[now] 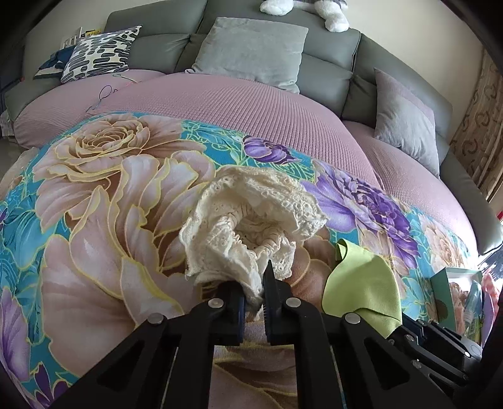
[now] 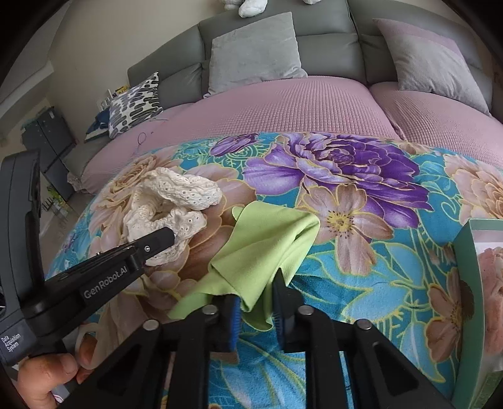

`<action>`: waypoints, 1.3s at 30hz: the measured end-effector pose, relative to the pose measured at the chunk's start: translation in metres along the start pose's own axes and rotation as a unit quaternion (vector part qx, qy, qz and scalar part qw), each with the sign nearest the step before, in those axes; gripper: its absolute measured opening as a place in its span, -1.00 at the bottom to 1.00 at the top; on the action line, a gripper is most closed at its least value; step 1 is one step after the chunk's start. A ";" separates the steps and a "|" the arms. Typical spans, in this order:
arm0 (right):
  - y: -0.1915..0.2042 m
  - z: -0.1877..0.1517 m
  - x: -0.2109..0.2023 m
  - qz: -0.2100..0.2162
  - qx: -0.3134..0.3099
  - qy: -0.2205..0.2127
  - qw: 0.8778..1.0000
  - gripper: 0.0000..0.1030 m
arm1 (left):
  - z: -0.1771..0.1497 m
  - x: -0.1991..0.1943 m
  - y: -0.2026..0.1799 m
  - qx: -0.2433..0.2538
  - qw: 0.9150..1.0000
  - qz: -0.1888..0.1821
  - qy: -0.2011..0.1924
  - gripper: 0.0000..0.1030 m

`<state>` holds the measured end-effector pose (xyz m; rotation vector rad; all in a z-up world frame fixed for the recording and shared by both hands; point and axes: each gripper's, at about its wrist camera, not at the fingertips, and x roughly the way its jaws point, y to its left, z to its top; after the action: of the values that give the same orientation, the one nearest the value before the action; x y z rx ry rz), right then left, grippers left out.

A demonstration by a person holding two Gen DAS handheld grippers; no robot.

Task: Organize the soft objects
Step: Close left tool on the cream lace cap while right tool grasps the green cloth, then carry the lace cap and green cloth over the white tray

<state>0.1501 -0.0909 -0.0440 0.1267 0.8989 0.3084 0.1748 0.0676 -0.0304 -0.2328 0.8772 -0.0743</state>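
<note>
Lace (image 1: pixel 251 220), cream, ruffled and crumpled, sits pinched in your left gripper (image 1: pixel 254 292); your right gripper (image 2: pixel 255 303) clamps the smooth green cloth (image 2: pixel 267 245) near the floral blanket's (image 2: pixel 361 283) front edge.

From my remote seat, white plush toys (image 1: pixel 333 14) atop the grey sofa are cropped by the top edge; a green printed box (image 2: pixel 481 302) runs off right; its contents stay unreadable.

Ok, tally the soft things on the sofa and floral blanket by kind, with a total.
Cushions: 4: grey, grey-and-lilac, black-and-white patterned, dark blue, mostly hidden
Cloths: 2: cream lace cloth, green cloth
Plush toys: 1: white plush toy
Total: 7
</note>
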 end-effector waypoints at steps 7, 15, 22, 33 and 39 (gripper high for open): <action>0.000 0.003 -0.011 0.020 0.007 -0.017 1.000 -0.83 | 0.007 -0.017 -0.007 0.007 0.999 -0.011 -0.029 -0.86; -0.001 0.012 -0.051 0.025 0.004 -0.066 0.998 -0.84 | 0.016 -0.053 -0.022 0.028 0.997 -0.017 -0.070 -0.86; -0.008 0.016 -0.102 0.012 0.007 -0.105 0.994 -0.83 | 0.021 -0.095 -0.049 0.056 0.992 -0.028 -0.109 -0.86; -0.036 -0.001 -0.175 -0.021 0.033 -0.142 0.989 -0.83 | 0.007 -0.145 -0.101 0.098 0.984 -0.056 -0.138 -0.86; -0.060 -0.016 -0.208 -0.044 0.052 -0.151 0.986 -0.83 | -0.015 -0.151 -0.133 0.128 0.981 -0.070 -0.127 -0.86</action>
<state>0.0295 -0.2141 0.0873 0.2243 0.6181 0.1545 0.0708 -0.0402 0.1054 -0.0607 0.5891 -0.2812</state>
